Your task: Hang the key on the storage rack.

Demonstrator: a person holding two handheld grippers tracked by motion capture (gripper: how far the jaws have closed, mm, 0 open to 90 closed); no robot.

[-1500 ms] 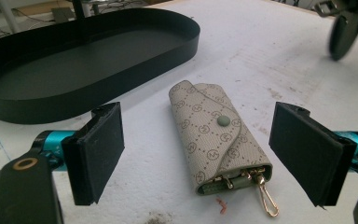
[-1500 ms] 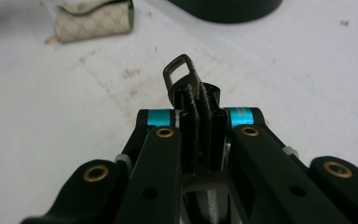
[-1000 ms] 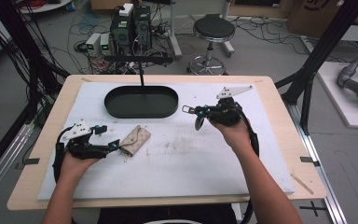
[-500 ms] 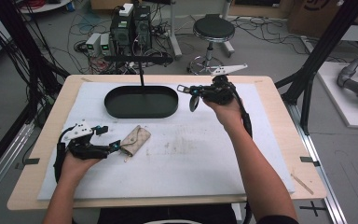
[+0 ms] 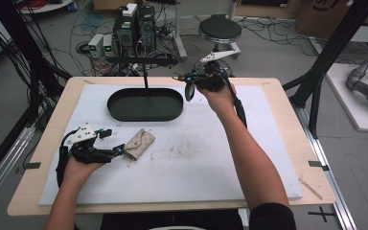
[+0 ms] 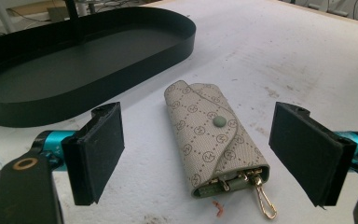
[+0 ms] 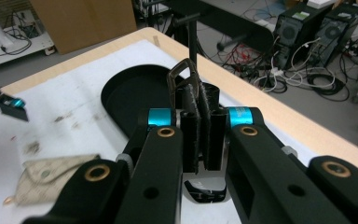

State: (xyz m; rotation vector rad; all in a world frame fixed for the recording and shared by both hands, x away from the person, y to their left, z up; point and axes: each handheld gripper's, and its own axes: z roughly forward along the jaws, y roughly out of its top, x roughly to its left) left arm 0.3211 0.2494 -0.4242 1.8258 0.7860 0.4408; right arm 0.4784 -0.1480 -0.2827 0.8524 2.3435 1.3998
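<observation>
My right gripper [image 7: 199,122] clamped a dark carabiner [image 7: 181,77]; my left gripper [image 6: 214,149] stood apart around the key pouch [image 6: 214,142].

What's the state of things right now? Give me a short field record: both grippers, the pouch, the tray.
left gripper: jaws open, low over the white mat, straddling the key pouch without touching it
right gripper: jaws shut on a dark carabiner-like clip, raised near the tray's right end
key pouch: beige, patterned, flap snapped shut, lying flat, gold clasp sticking out of the near end
dark clip: its loop pokes up above the jaws
black oval tray: empty, at the far side of the mat
white mat: smudged in the middle
</observation>
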